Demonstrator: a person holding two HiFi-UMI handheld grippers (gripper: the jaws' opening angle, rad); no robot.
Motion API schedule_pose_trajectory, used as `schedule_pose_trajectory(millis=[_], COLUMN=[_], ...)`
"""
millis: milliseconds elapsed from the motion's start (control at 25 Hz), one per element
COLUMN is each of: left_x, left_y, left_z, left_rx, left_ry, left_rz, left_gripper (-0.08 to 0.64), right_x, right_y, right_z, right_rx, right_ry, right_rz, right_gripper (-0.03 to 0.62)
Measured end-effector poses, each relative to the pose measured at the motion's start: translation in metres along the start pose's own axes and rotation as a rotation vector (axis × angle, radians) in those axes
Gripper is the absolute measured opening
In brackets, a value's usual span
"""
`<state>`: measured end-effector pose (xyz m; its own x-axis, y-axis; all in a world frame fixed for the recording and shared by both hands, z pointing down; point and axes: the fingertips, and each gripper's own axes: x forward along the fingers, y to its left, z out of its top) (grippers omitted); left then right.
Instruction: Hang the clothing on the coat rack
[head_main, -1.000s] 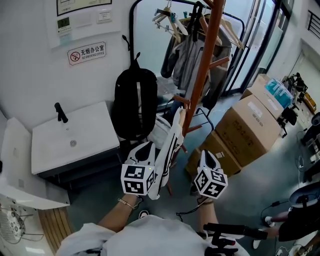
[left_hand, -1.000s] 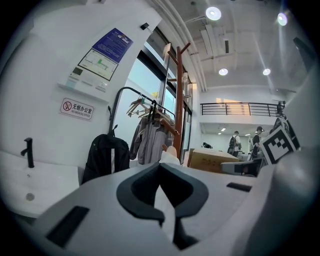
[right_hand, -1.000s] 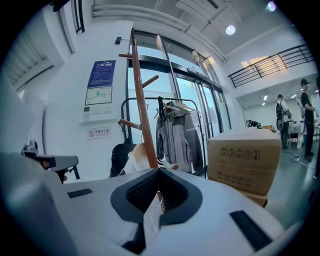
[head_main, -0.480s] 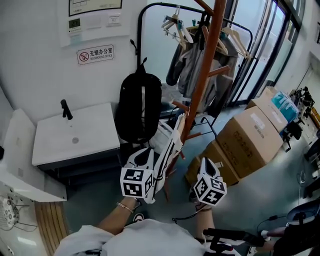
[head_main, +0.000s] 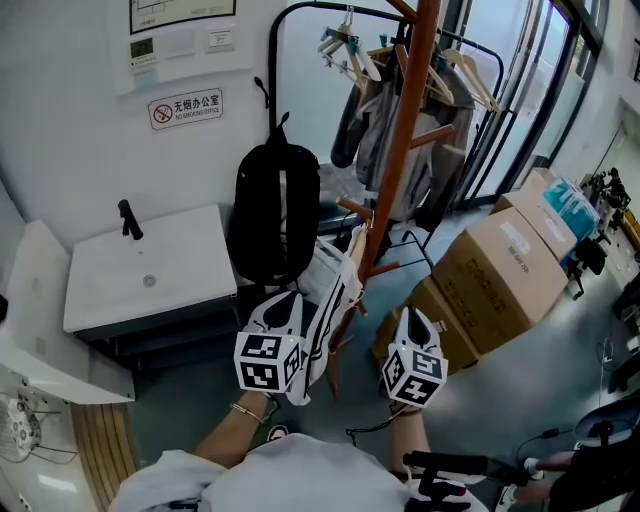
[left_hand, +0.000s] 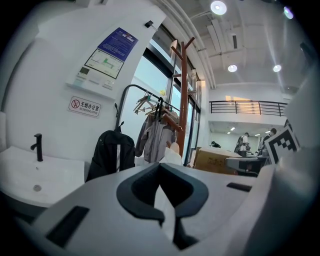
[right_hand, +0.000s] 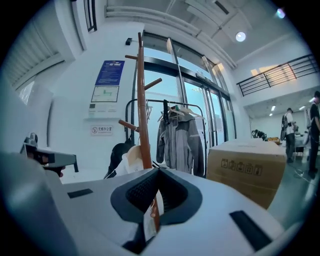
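Two hand-held grippers, the left hand-held gripper (head_main: 289, 298) and the right hand-held gripper (head_main: 413, 316), one white fabric garment (head_main: 338, 285), one tall reddish-brown wooden coat rack (head_main: 400, 120), one black backpack (head_main: 275, 210), two brown cardboard boxes (head_main: 505, 255), one white rectangular sink (head_main: 150, 265).

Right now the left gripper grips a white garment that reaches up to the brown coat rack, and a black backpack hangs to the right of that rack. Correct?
One slip: the head view shows the black backpack hanging to the left of the coat rack. The rest stands: the left gripper grips the white garment, which reaches up to the rack.
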<state>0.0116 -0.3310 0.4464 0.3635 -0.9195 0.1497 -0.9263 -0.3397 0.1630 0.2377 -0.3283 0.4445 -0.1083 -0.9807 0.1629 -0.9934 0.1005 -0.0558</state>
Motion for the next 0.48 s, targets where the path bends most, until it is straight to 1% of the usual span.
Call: schedule_pose_trajectory(millis=[160, 480], left_x=[0.0026, 0.004], left_y=[0.0002, 0.0002], left_z=[-0.0019, -0.0014], left_rx=[0.003, 0.015], left_ry=[0.007, 0.016], left_rz=[-0.004, -0.011], left_gripper=[0.008, 0.008], right_x=[0.003, 0.0023], right_y=[-0.0005, -0.0005], right_z=[-0.0052, -0.0047], right_rx=[0.023, 0.021], right_ry=[0.022, 0.026], right_rz=[0.011, 0.008], right_gripper=[0.021, 0.021])
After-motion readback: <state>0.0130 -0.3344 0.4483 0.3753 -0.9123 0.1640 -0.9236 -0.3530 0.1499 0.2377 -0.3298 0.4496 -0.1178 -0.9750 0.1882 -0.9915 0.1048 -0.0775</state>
